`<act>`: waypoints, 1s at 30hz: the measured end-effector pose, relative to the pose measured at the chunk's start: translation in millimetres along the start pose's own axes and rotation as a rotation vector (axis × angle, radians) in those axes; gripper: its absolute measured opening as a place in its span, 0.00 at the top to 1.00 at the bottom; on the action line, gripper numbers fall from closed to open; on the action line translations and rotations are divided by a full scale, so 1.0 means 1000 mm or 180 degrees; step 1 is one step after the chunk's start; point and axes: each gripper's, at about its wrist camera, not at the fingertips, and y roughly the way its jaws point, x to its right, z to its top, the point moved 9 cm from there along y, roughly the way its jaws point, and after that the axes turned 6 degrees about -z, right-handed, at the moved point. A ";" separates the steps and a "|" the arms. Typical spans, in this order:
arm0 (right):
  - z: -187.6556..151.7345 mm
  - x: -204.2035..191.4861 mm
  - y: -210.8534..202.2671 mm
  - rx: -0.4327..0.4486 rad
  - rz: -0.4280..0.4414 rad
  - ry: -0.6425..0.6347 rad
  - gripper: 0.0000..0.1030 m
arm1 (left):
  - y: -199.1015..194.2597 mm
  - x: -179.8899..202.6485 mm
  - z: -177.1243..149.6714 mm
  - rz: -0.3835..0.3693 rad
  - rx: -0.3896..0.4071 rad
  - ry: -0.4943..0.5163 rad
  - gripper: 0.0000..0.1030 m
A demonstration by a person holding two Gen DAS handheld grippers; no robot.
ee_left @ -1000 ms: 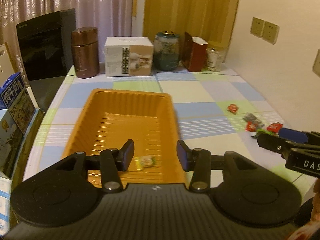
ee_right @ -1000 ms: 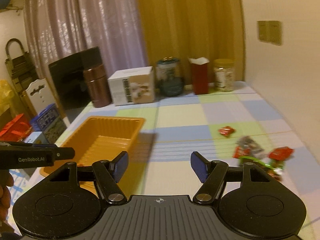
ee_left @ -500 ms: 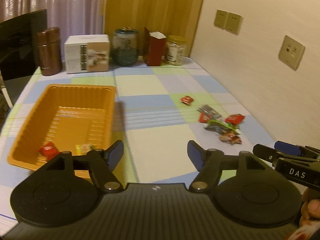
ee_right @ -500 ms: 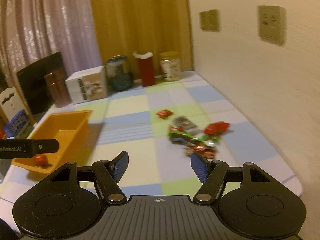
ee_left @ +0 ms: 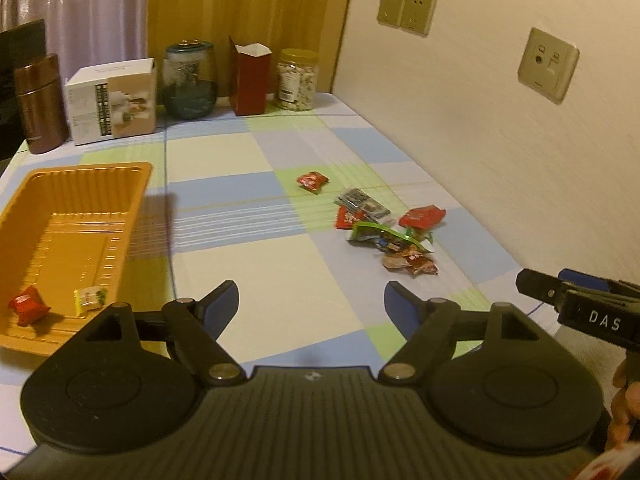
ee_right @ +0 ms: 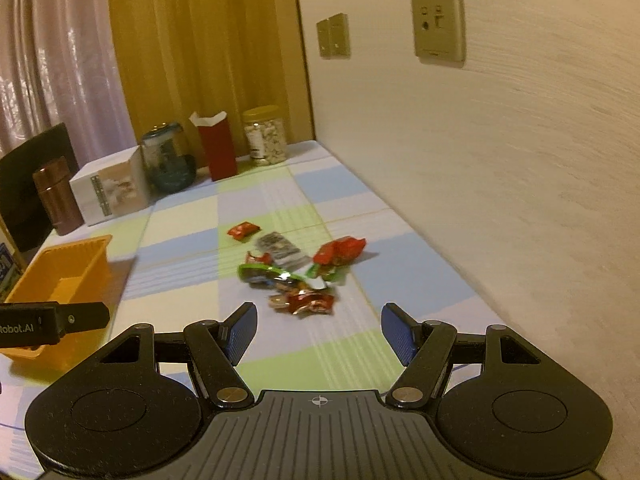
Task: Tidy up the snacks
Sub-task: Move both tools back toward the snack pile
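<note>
- Hovering over the near edge of the desk (ee_left: 256,152), the left claw (ee_left: 312,304) is empty, its jaws having just been opening wide with nothing between them.
- The right claw (ee_right: 318,330) stands parted and empty too, aimed at the pile of snacks (ee_right: 298,276) just ahead of it.
- The orange tray (ee_left: 76,172) sits at the left with a red packet (ee_left: 28,310) and a pale candy (ee_left: 90,299) inside; one more red snack (ee_left: 312,181) lies apart, farther up.
- The step looks like a return trip for more snacks; next, a claw must drop onto one wrapper and close.
- A second ago the left claw was over the tray, narrower, with the candy below it; both views have since swung right toward the pile.
</note>
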 end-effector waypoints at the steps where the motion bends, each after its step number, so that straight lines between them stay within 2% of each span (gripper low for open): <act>1: 0.000 0.003 0.001 -0.0007 -0.0009 0.0005 0.33 | 0.003 0.002 0.000 -0.0008 -0.0007 0.0010 0.24; 12: 0.000 0.019 0.015 -0.0120 -0.0051 0.0010 0.33 | 0.026 0.019 0.004 -0.0076 -0.0075 0.0089 0.24; 20: 0.005 0.026 0.029 -0.0178 0.0034 -0.0064 0.33 | 0.047 0.025 0.003 -0.0124 -0.0130 0.0155 0.24; 30: -0.004 0.029 0.079 -0.0288 0.0247 -0.0398 0.33 | 0.085 0.022 0.001 -0.0174 -0.0226 0.0207 0.24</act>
